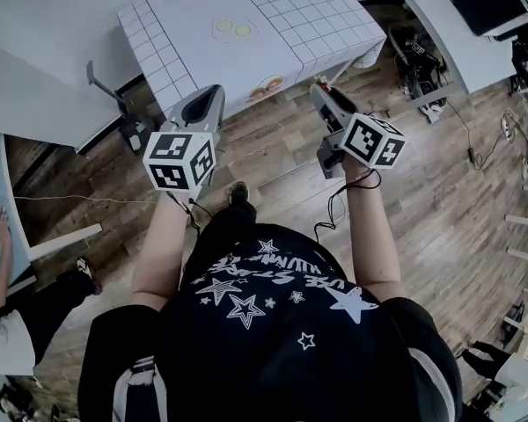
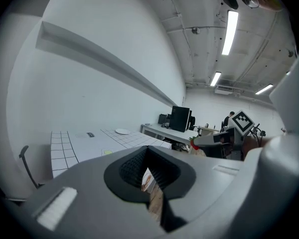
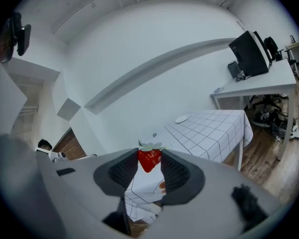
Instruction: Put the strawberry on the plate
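Head view: table [image 1: 282,51] under grid cloth at 12 o'clock, near edge and corner just past both claw tips. Bare plank floor [image 1: 273,161] beneath the claws, open toward 3 o'clock. Chair [image 1: 114,104] at 10 o'clock, close beside the table's left edge. Desk [image 1: 440,33] with cables below at 1 o'clock.

Count: two claws, one strawberry, one plate, two green dots [image 1: 224,25] on the cloth.

Left claw [image 1: 215,90]: jaws nearly together, thin slit only, nothing between.

Right claw [image 1: 319,89]: clamped on strawberry [image 3: 149,159] at the pad tips, leafy cap up, held in air short of the table.

Plate [image 3: 181,119] at the table's far end, well apart from the strawberry.
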The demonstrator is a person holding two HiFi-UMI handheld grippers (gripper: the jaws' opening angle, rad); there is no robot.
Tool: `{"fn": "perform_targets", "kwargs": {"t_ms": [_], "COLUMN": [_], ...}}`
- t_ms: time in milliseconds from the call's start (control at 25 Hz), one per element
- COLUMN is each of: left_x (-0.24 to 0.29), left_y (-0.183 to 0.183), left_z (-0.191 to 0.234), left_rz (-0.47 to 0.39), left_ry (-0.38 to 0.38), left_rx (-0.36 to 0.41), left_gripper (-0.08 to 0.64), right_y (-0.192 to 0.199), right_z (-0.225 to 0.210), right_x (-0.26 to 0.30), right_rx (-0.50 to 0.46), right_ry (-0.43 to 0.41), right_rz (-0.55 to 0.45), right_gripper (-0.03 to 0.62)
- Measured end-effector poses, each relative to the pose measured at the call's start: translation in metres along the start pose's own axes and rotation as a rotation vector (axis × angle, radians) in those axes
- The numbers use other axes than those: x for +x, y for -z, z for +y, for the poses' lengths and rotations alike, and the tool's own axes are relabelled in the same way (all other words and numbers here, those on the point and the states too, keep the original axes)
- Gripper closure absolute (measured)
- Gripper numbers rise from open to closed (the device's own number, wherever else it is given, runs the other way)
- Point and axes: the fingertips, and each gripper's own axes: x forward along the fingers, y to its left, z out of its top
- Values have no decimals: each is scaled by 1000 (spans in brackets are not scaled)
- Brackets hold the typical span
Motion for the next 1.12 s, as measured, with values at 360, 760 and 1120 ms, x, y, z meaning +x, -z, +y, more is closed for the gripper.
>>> {"fn": "perform_targets", "kwargs": {"t_ms": [360, 760, 1120], "left_x": [28, 63, 76], "left_y": [4, 8, 16], "left_z": [24, 66, 39], "left_rz": [17, 47, 44], "left_ry": [13, 58, 18], "left_rx": [-27, -50, 50], "left_gripper": [554, 554, 554], "right_y": [-10, -19, -18], "right_z": [-15, -23, -55], "right_x": [33, 76, 73], "right_rx": [0, -16, 6], "right_ry": [29, 66, 19], "right_rz": [23, 45, 38], "right_gripper": [442, 442, 442]}}
